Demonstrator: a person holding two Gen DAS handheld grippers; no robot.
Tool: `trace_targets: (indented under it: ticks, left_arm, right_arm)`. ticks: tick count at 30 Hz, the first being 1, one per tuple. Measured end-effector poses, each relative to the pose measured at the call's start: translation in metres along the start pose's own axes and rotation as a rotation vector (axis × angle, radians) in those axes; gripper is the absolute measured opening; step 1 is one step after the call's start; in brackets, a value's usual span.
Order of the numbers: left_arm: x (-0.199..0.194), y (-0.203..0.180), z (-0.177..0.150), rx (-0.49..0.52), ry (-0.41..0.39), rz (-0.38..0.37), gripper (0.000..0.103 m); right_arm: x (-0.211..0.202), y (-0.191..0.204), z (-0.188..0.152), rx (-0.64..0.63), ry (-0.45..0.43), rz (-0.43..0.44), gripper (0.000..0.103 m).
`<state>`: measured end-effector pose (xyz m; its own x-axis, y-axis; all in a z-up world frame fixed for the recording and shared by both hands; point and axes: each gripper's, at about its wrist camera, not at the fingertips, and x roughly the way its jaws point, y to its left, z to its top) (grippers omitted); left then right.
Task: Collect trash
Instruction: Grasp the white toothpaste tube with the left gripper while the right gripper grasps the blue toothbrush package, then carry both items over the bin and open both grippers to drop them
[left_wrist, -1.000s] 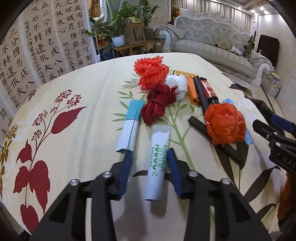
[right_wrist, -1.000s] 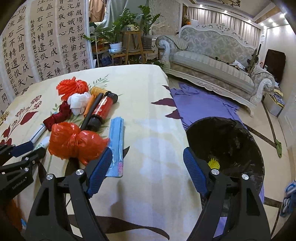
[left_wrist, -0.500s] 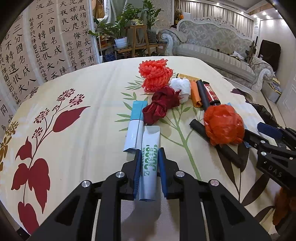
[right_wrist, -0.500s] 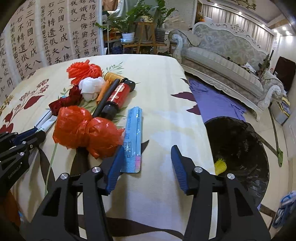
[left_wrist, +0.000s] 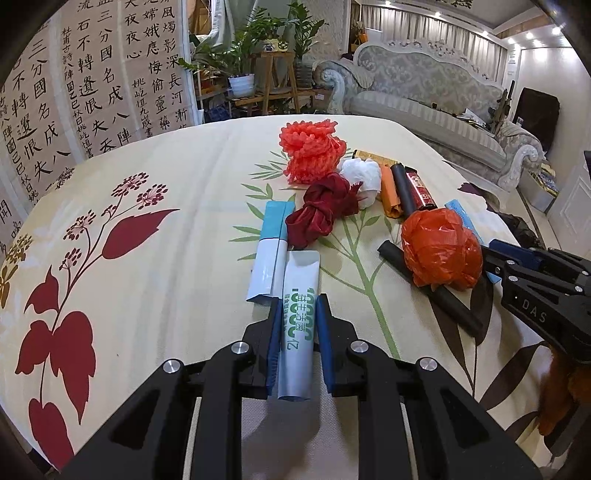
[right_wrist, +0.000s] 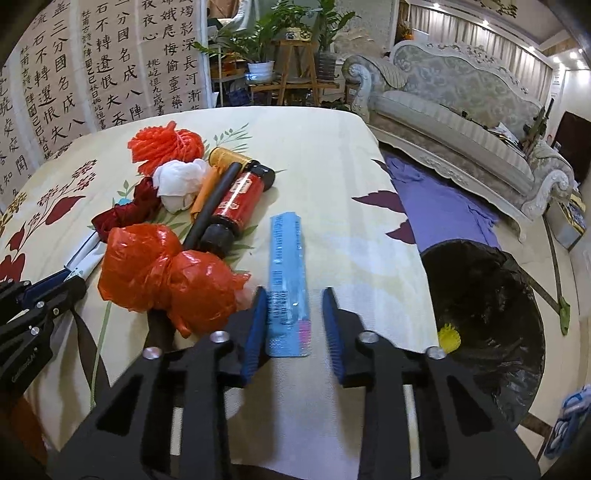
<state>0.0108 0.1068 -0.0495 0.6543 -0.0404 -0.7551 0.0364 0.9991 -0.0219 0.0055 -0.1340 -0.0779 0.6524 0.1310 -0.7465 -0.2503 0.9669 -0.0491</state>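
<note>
Now, largest first: one bin (right_wrist: 484, 314), black-lined, on the floor right of the table (left_wrist: 147, 258).

One orange bag (right_wrist: 166, 273), crumpled, light, springy; I'd pinch a fold. One red bottle (right_wrist: 240, 199), rigid, probably the heaviest item. One red net (left_wrist: 312, 151), one dark red cloth (left_wrist: 321, 214), one white wad (left_wrist: 362, 177): all soft.

Left gripper (left_wrist: 297, 325) is clamped on the white tube (left_wrist: 297, 325) at mid-length; flat, light, slick, so I grip firmly. Right gripper (right_wrist: 291, 314) straddles the blue packet (right_wrist: 288, 277), jaws apart, not touching; thin and flimsy, best taken across its width.
</note>
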Motion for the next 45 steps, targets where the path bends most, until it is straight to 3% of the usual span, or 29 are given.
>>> trace_targets:
  ticks: [23, 31, 45]
  left_arm:
    - [-0.022, -0.005, 0.0, -0.008, -0.049, -0.062, 0.018]
    - [-0.044, -0.034, 0.013, 0.052, -0.12, -0.118, 0.018]
    - [-0.031, -0.142, 0.043, 0.204, -0.169, -0.281, 0.018]
  right_arm:
    - [-0.022, -0.019, -0.014, 0.058, -0.04, 0.029, 0.021]
    - [-0.049, -0.045, -0.016, 0.11, -0.093, -0.016, 0.021]
    - [-0.067, -0.135, -0.032, 0.247, -0.128, -0.203, 0.021]
